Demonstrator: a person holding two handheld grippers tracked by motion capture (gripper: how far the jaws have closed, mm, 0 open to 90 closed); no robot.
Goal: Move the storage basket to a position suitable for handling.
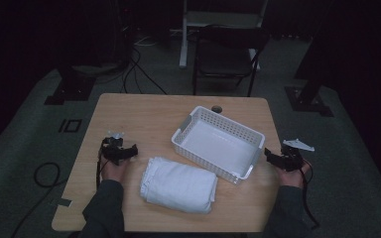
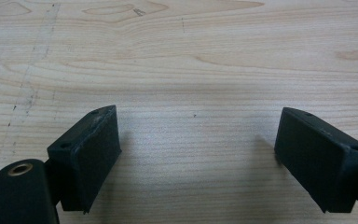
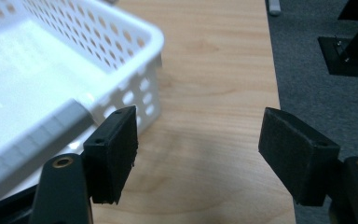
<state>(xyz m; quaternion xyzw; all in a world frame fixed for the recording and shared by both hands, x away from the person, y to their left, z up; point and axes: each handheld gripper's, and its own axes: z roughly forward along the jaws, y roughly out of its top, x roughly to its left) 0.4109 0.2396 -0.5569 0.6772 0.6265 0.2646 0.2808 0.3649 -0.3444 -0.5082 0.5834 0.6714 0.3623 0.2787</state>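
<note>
1. Light wooden table (image 1: 129, 114), seen from above; a folded white towel (image 1: 179, 185) lies near its front edge.
2. White perforated plastic basket (image 1: 219, 143), empty, just behind the towel.
3. Left gripper (image 1: 120, 150): jaws apart over bare wood.
4. Right gripper (image 1: 281, 159): jaws apart, beside the basket's corner.

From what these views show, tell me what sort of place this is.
Probably a lab or studio corner set up for recording. A small wooden table stands on grey carpet, with loose cables on the floor, dark stand bases around it and a folding chair behind.
</note>
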